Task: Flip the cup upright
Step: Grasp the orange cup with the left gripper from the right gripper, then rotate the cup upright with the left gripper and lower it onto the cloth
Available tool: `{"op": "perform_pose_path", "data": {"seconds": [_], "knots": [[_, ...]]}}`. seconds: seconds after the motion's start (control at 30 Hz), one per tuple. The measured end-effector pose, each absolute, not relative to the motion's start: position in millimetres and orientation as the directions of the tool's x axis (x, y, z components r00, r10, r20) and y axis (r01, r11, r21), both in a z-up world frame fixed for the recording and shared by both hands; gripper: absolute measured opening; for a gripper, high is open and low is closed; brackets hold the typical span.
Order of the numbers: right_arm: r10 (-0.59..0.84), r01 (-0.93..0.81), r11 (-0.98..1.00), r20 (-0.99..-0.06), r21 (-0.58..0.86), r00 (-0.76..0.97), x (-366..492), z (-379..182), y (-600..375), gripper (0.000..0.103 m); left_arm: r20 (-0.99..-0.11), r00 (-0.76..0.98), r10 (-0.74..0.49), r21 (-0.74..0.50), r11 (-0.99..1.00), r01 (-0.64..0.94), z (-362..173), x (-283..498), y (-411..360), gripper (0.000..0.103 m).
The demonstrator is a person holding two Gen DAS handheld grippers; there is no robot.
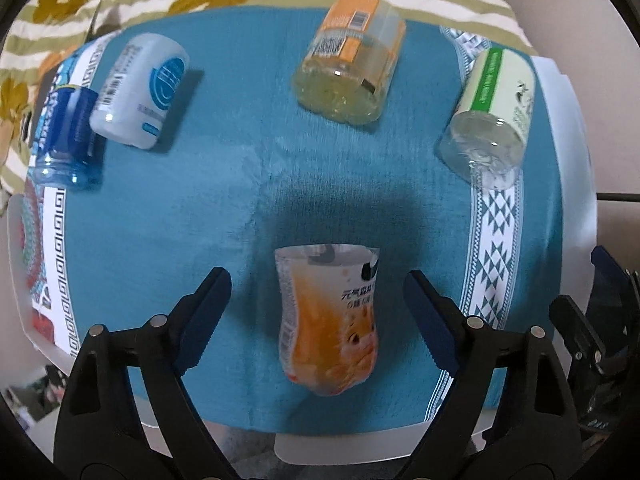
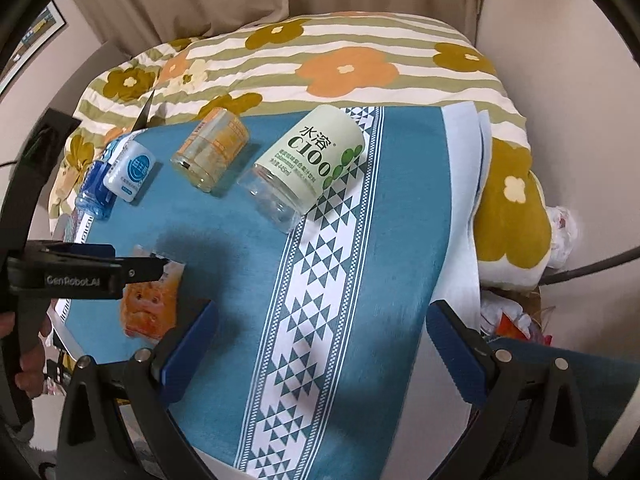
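An orange-labelled cut-bottle cup (image 1: 329,320) lies on its side on the blue cloth (image 1: 160,208), open end away from me. My left gripper (image 1: 316,300) is open, its blue fingers either side of the cup and apart from it. In the right wrist view the same cup (image 2: 150,304) lies at the left, partly hidden by the left gripper (image 2: 120,268). My right gripper (image 2: 320,344) is open and empty above the patterned band of the cloth.
Several other cut-bottle cups lie on their sides at the back: a dark blue one (image 1: 66,136), a white-blue one (image 1: 140,92), an orange-yellow one (image 1: 348,64) and a green-white one (image 1: 490,116). A flowered quilt (image 2: 344,64) lies beyond the table.
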State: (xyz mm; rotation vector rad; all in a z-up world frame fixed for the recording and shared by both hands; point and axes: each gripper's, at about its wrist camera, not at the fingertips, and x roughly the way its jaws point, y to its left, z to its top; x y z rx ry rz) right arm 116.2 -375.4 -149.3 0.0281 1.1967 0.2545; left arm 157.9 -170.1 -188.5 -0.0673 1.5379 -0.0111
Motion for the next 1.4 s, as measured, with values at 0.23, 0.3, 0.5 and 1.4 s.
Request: {"op": "perform_pose_path", "data": {"seconds": [0.23, 0.3, 0.5, 1.4], "knots": [[0.249, -0.2, 0.961, -0.915, 0.192, 0.319, 127, -159, -374, 0.103, -0.998, -0.05, -0.038, -0.035, 0.998, -0.059, -204, 164, -172, 0.084], [0.255, -0.202, 0.959, -0.914, 0.197, 0.315, 130, -161, -373, 0.103, -0.997, -0.065, -0.04, -0.036, 0.997, -0.064, -207, 165, -172, 0.082], [0.261, -0.195, 0.958, -0.917, 0.208, 0.303, 136, -167, -377, 0.103, -0.994, -0.096, -0.049, -0.044, 0.997, -0.058, -209, 166, -173, 0.062], [0.251, -0.232, 0.958, -0.884, 0.169, 0.395, 127, -139, -357, 0.103, -0.943, 0.31, -0.12, -0.125, 0.992, 0.004, -146, 123, -137, 0.059]]}}
